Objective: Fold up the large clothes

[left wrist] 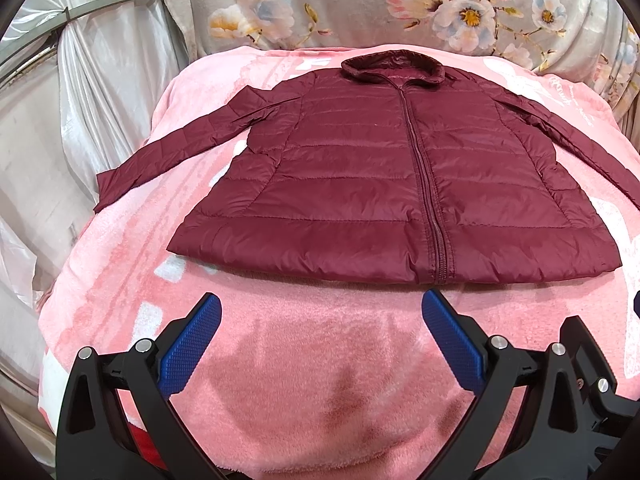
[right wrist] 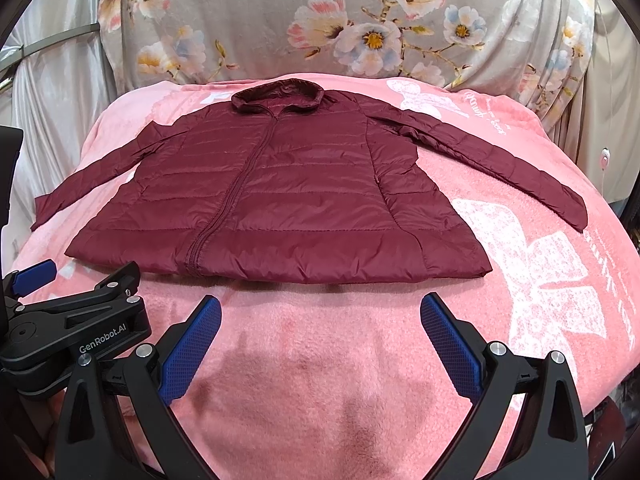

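A dark red quilted jacket [left wrist: 380,184] lies flat, front up and zipped, on a pink fleece blanket [left wrist: 300,360], collar at the far end and both sleeves spread out to the sides. It also shows in the right wrist view [right wrist: 288,200]. My left gripper [left wrist: 320,308] is open and empty, just short of the jacket's hem near the zipper's bottom end. My right gripper [right wrist: 320,308] is open and empty, just short of the hem's middle. The left gripper's body [right wrist: 76,320] shows at the left of the right wrist view.
The pink blanket [right wrist: 540,280] with white prints covers a raised surface. A grey floral cloth [right wrist: 360,32] hangs behind it. Shiny silver curtain fabric [left wrist: 92,100] hangs at the left. The blanket drops off at its left and right edges.
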The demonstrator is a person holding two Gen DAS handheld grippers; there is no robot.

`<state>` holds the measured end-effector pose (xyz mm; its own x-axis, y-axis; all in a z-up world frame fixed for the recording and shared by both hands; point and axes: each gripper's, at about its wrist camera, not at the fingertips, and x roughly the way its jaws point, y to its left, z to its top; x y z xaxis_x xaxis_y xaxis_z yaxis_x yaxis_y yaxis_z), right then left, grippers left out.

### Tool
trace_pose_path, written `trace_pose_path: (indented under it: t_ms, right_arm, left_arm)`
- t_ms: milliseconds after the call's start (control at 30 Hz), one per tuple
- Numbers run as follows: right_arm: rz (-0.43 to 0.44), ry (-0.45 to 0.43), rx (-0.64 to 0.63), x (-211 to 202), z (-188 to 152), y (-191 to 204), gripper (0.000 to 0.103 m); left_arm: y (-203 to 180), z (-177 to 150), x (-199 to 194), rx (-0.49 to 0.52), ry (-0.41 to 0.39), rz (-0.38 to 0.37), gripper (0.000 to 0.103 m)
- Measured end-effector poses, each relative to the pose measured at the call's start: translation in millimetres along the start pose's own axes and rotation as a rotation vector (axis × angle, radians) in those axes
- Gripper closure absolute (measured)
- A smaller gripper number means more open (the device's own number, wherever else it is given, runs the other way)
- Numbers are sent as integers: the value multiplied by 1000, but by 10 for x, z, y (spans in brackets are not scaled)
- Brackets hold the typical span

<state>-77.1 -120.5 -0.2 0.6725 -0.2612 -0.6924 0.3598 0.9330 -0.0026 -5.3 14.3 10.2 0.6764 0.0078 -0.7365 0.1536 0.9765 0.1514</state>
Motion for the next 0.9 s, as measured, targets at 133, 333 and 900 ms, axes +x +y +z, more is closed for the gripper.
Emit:
trace_pose_path:
  t_ms: [133,333,900]
  right_arm:
    - [65,36,31,93,16,-70,5]
    - [45,54,188,410,170,-719,5]
    - [-339,12,866,1320,409,-3782,5]
  left_arm:
    - [-22,14,104,20,42,-47,5]
    - [-31,173,221,37,1,-45,5]
    - [15,976,997,7,17,86,5]
